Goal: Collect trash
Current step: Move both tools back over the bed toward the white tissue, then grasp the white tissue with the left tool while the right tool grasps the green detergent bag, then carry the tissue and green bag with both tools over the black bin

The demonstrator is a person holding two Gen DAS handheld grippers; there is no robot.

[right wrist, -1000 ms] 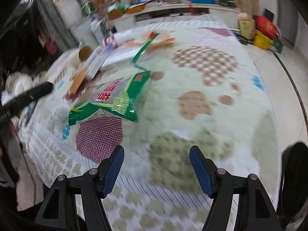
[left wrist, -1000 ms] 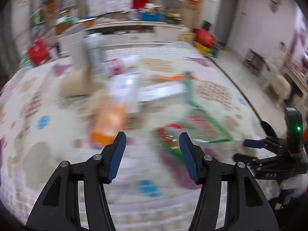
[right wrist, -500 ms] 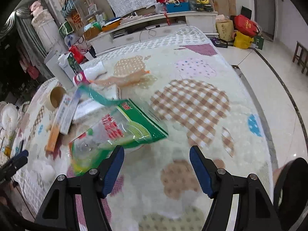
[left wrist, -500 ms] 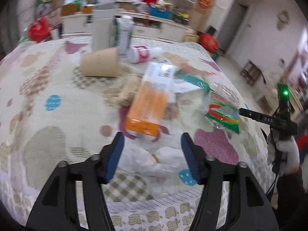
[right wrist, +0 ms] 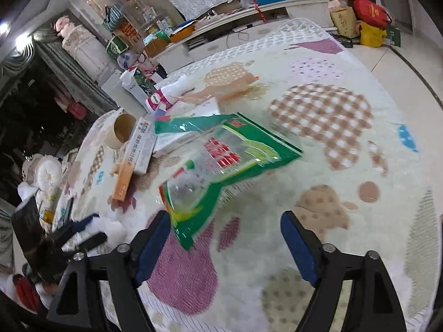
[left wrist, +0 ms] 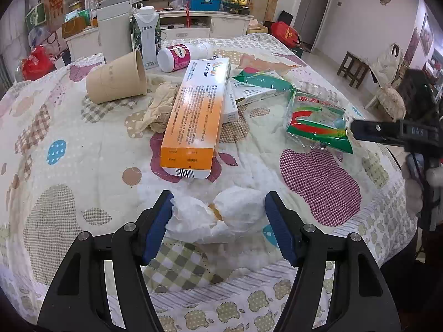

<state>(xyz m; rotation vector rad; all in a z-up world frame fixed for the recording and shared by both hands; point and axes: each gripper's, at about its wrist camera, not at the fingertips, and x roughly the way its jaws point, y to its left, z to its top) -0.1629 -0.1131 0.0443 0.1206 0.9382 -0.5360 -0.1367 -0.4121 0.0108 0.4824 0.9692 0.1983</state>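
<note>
Left claw (left wrist: 217,225) parted, angled down; right claw (right wrist: 225,244) just widening.

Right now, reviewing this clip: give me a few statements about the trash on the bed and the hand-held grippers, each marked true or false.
1. The crumpled white tissue lies between the left hand-held gripper's pads. True; its jaws have just been opening.
2. The paper cup stands upright. False: it lies on its side.
3. The orange box rests partly on a crumpled beige tissue. True.
4. The right hand-held gripper is clamped on the green snack bag. False: its jaws stand open, and the bag's corner only reaches between them.
5. The milk carton lies flat. False: it stands upright.
</note>
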